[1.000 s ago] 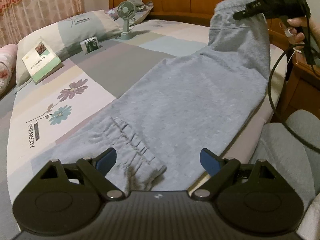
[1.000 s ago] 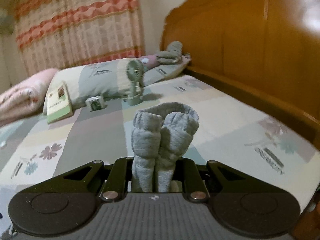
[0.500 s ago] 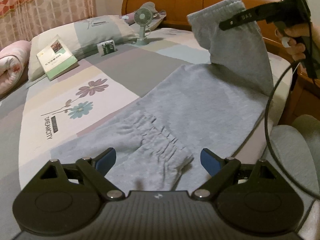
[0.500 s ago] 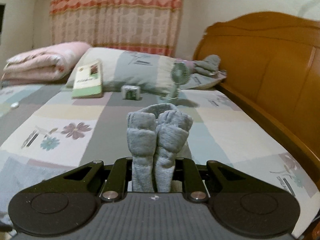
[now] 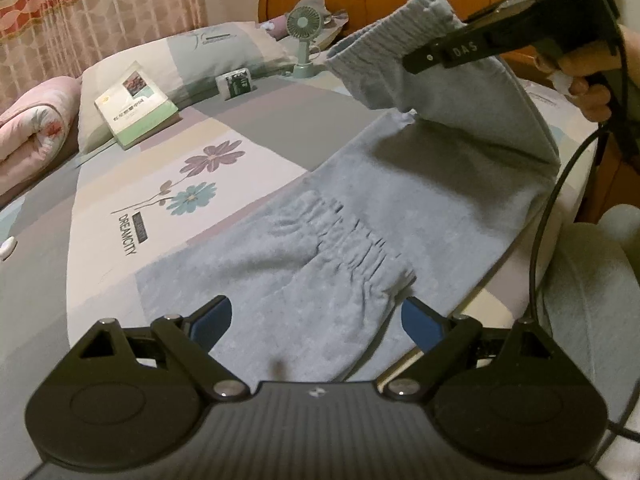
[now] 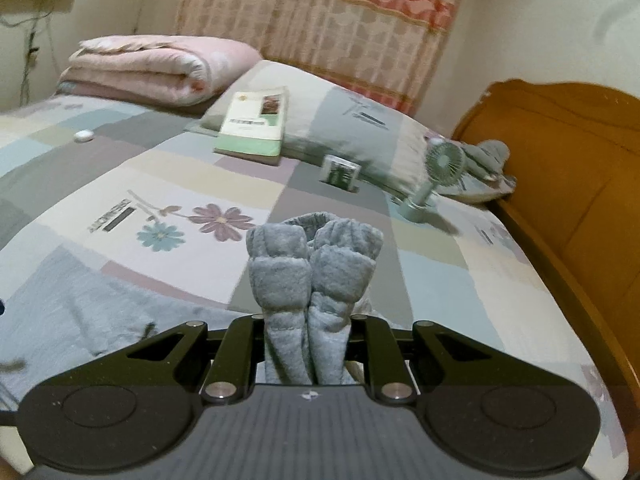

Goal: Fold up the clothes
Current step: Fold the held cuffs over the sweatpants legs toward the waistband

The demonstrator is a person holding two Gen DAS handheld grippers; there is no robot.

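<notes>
Folding grey sweatpants (image 5: 400, 216) on the bed (image 5: 256, 128): carrying the cuffs over.

We are pinching both leg cuffs (image 6: 312, 264) in the right claw (image 6: 308, 356), lifted above the waistband (image 5: 352, 248); left claw (image 5: 316, 320) is spread, hovering at the waistband. Keeping cuffs level, lowering squarely onto it.

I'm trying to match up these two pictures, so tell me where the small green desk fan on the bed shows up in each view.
Left wrist view: the small green desk fan stands at top centre, beside the patterned pillow, in front of the wooden headboard.
Right wrist view: it stands at right of centre, tilted by the lens, beyond the grey cuffs in the right claw.
Shared landmark: the green-and-white book leaning on the pillow, left of the fan.
</notes>
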